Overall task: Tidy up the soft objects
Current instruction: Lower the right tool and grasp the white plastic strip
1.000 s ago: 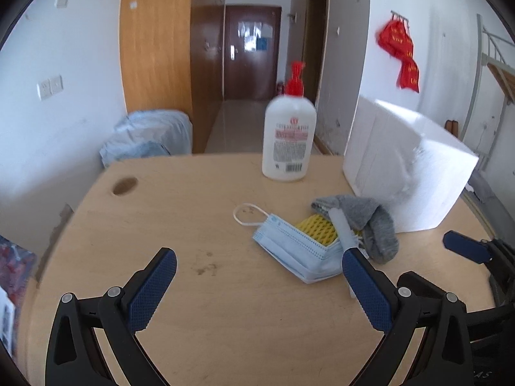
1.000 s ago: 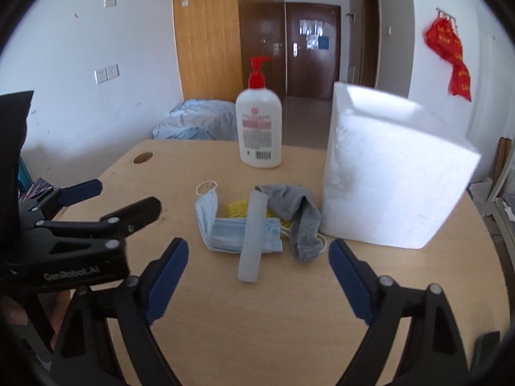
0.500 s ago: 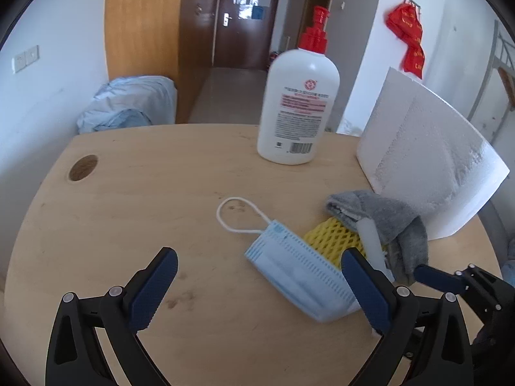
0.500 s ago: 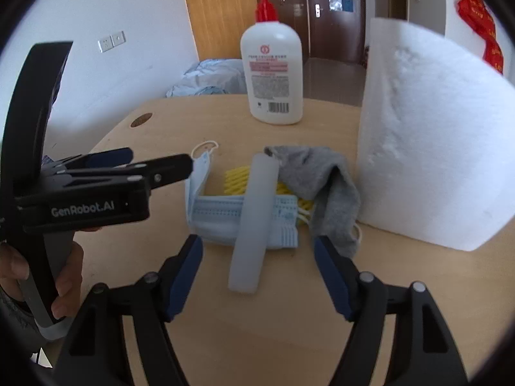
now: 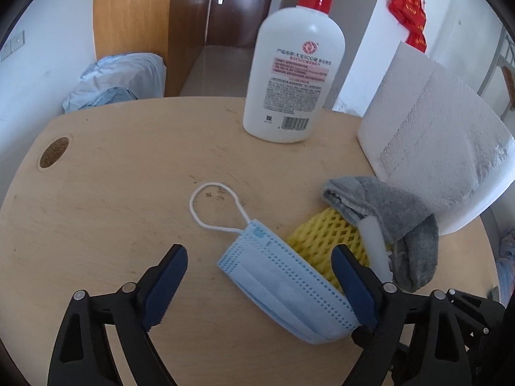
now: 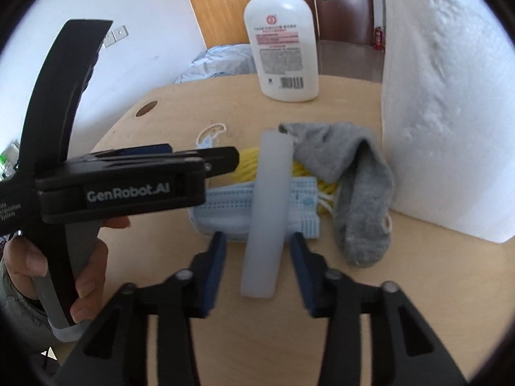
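Pale wooden tabletop (image 5: 112,212) fills the left wrist view, one lotion bottle (image 5: 291,74) at upper centre, one white foam block (image 5: 444,148) at right. One blue face mask (image 5: 283,283), one yellow foam net (image 5: 325,241) and one grey sock (image 5: 392,218) are heaped at lower right. The left gripper (image 5: 259,286) is held spread over the mask, having just narrowed slightly, pinching nothing.

From the right wrist view, one pale foam strip (image 6: 268,212) is seen laid across the mask at centre. The right gripper (image 6: 256,257) has just been closing around the strip, its fingers (image 6: 214,267) apparently not yet touching, likely to lift it first.

bare tabletop (image 5: 122,193) left, foam block (image 6: 450,96) walling right
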`<state>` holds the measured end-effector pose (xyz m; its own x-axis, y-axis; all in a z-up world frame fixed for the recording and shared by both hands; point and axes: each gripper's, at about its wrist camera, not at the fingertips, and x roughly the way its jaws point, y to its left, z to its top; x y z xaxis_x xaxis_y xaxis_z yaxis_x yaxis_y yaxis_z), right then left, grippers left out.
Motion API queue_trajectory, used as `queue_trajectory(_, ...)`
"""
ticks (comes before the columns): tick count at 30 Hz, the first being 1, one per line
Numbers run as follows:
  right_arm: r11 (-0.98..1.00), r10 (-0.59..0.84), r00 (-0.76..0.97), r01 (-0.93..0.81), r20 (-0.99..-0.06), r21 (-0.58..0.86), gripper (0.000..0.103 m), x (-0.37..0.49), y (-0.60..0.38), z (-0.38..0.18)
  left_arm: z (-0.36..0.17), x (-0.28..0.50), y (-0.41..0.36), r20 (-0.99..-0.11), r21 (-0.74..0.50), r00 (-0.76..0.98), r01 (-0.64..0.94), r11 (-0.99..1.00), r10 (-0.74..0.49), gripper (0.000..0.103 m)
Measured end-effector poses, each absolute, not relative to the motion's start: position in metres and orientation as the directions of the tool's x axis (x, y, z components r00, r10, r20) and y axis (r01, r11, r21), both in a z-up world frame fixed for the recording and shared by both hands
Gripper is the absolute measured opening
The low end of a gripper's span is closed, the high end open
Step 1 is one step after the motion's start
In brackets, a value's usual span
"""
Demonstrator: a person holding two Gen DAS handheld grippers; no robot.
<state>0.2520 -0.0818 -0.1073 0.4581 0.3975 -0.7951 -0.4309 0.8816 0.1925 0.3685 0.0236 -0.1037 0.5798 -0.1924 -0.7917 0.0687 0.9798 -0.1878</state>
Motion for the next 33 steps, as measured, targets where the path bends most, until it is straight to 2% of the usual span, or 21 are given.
queue_trajectory(2, 0.882, 0.398, 0.457, -0.429, -0.796, 0.195, 0.028, 0.250, -0.083, -0.107, -0.105, 0.369, 0.023, -0.799, -0.200, 0.566, 0.067, 0.977, -0.202, 0.084)
queue_trajectory(8, 0.878, 0.410, 0.455, -0.430, -0.790, 0.207, 0.023, 0.248, -0.085, -0.106, -0.110, 0.366, 0.018, -0.818, -0.209, 0.532, 0.079, 0.975, -0.218, 0.072)
queue_trajectory(12, 0.881, 0.411, 0.468, -0.426, -0.782, 0.207, 0.021, 0.245, -0.089, -0.103, -0.108, 0.364, 0.019, -0.828, -0.168, 0.533, 0.062, 0.984, -0.175, 0.072)
queue_trajectory(18, 0.878, 0.422, 0.467, -0.424, -0.777, 0.222, 0.021, 0.246, -0.091, -0.104, -0.091, 0.341, 0.026, -0.785, -0.030, 0.619, -0.009, 1.000, -0.018, 0.074)
queue_trajectory(22, 0.879, 0.419, 0.469, -0.425, -0.778, 0.217, 0.021, 0.247, -0.092, -0.106, -0.083, 0.331, 0.030, -0.752, 0.011, 0.658, -0.067, 0.998, 0.052, 0.089)
queue_trajectory(24, 0.877, 0.424, 0.470, -0.426, -0.774, 0.222, 0.021, 0.247, -0.092, -0.105, -0.084, 0.330, 0.032, -0.749, 0.045, 0.656, -0.093, 0.995, 0.095, 0.091)
queue_trajectory(30, 0.875, 0.426, 0.469, -0.432, -0.773, 0.220, 0.021, 0.244, -0.095, -0.103, -0.094, 0.340, 0.023, -0.788, 0.010, 0.615, -0.041, 0.999, 0.033, 0.091)
queue_trajectory(32, 0.874, 0.429, 0.473, -0.433, -0.770, 0.221, 0.021, 0.243, -0.096, -0.101, -0.101, 0.348, 0.024, -0.819, -0.032, 0.574, -0.026, 0.999, -0.011, 0.087)
queue_trajectory(33, 0.874, 0.428, 0.474, -0.432, -0.769, 0.220, 0.021, 0.243, -0.097, -0.100, -0.103, 0.350, 0.025, -0.823, -0.042, 0.568, -0.029, 0.999, -0.018, 0.079)
